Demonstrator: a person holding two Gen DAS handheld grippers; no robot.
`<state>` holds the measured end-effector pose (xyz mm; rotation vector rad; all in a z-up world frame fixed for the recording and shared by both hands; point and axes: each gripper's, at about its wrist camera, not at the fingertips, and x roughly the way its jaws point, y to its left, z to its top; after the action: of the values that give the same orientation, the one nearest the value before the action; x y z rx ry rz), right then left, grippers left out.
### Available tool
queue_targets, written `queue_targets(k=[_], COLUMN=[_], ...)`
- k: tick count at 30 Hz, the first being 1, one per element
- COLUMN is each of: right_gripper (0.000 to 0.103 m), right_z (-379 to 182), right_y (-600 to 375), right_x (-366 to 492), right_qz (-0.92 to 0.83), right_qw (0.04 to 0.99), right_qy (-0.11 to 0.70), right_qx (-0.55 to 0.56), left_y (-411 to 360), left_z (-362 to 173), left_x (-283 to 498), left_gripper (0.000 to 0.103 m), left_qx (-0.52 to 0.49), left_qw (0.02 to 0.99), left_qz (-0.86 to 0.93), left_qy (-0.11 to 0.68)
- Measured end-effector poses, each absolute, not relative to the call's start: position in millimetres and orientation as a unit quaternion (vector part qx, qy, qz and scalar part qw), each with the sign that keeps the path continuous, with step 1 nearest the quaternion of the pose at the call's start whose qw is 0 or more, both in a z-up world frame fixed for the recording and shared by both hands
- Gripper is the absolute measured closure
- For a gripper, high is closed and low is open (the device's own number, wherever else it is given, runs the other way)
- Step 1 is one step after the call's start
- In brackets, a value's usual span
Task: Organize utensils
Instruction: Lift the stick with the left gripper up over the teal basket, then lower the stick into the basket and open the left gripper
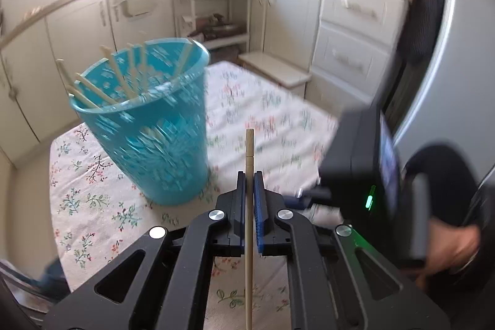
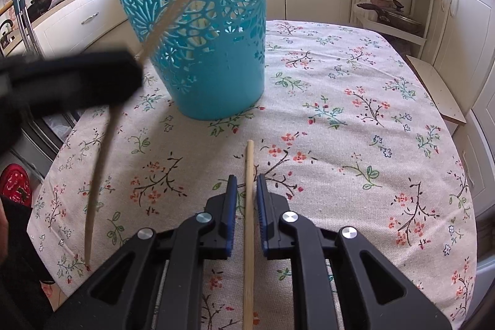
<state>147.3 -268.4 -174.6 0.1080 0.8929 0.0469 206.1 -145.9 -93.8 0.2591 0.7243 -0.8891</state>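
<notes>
A teal perforated basket point(image 1: 148, 126) stands on the floral tablecloth and holds several wooden chopsticks point(image 1: 123, 79). My left gripper point(image 1: 250, 184) is shut on a wooden chopstick point(image 1: 249, 206) and holds it above the table, right of the basket. In the right wrist view the basket point(image 2: 204, 30) is straight ahead. My right gripper point(image 2: 247, 187) has its jaws slightly apart around another chopstick point(image 2: 248, 221) lying on the cloth. The left gripper with its chopstick point(image 2: 99, 163) shows blurred at the left.
The floral tablecloth point(image 2: 355, 119) covers the table. The right gripper's black body point(image 1: 365, 175) and a hand are at the right of the left wrist view. Cream kitchen cabinets point(image 1: 349, 30), a shelf rack point(image 2: 393, 2) and a low step point(image 1: 275, 70) surround the table.
</notes>
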Motion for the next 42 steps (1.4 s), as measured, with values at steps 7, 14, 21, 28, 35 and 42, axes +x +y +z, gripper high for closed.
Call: queue_targets(k=[7, 14, 21, 28, 35, 42], right_gripper=[0.084, 0.084, 0.084, 0.082, 0.079, 0.078], right_z=[-174.8, -174.8, -174.7, -175.8, -176.6, -176.8], right_y=[-263.9, -265.1, -265.2, -264.3, -260.5, -259.3], right_x=[146.7, 146.8, 147.1, 147.8, 147.6, 147.1], right_qz=[0.024, 0.026, 0.027, 0.028, 0.030, 0.030], right_qw=[0.901, 0.901, 0.901, 0.901, 0.901, 0.902], right_qy=[0.431, 0.431, 0.431, 0.431, 0.431, 0.430], right_qx=[0.041, 0.045, 0.047, 0.045, 0.034, 0.031], left_y=[-111.4, -104.2, -105.2, -106.5, -109.8, -104.7], left_z=[-43.8, 14.9, 51.1, 59.8, 37.5, 42.0], left_x=[242.3, 269.6, 283.6, 302.8, 319.7, 324.0], left_gripper=[0.098, 0.098, 0.098, 0.098, 0.098, 0.098], left_qx=[-0.011, -0.059, -0.057, -0.059, -0.061, -0.073], left_qw=[0.861, 0.888, 0.900, 0.913, 0.910, 0.909], left_qz=[-0.405, -0.380, -0.368, -0.343, -0.334, -0.337], left_qy=[0.307, 0.253, 0.225, 0.214, 0.239, 0.235])
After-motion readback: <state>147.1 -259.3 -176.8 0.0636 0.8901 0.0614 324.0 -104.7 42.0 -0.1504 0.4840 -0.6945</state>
